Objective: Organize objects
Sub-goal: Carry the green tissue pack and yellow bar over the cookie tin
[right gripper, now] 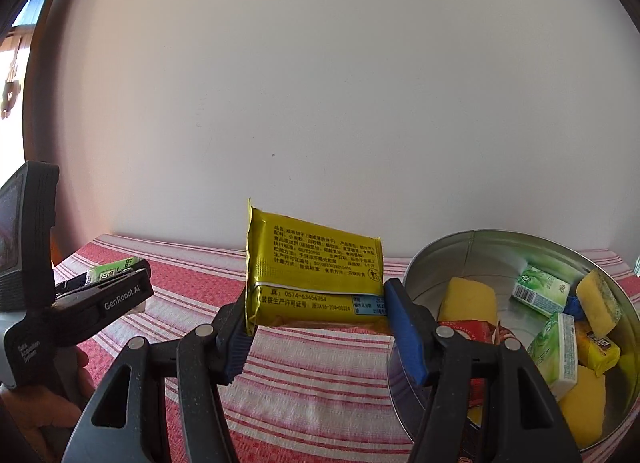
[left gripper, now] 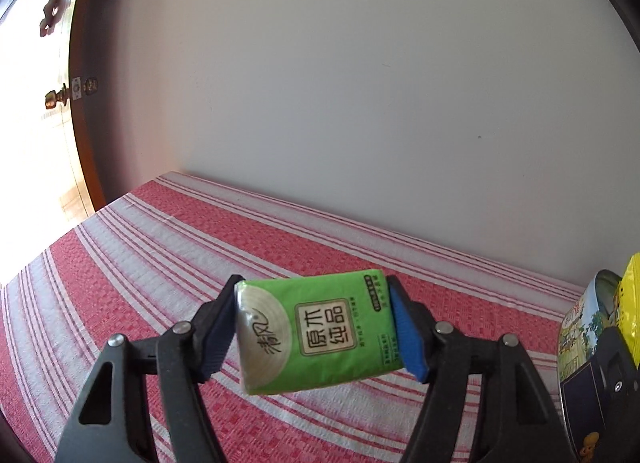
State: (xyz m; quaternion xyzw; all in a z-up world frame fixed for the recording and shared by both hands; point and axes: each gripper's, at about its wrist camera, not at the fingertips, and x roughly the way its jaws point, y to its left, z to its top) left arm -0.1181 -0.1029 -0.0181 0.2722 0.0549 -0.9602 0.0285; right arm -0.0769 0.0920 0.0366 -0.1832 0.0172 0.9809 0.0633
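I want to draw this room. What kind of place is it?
Probably a room in someone's home. A table with a red-and-white striped cloth stands against a plain white wall, beside a wooden door with a brass knob. A metal tin holds tissue packs, sponges and snacks.
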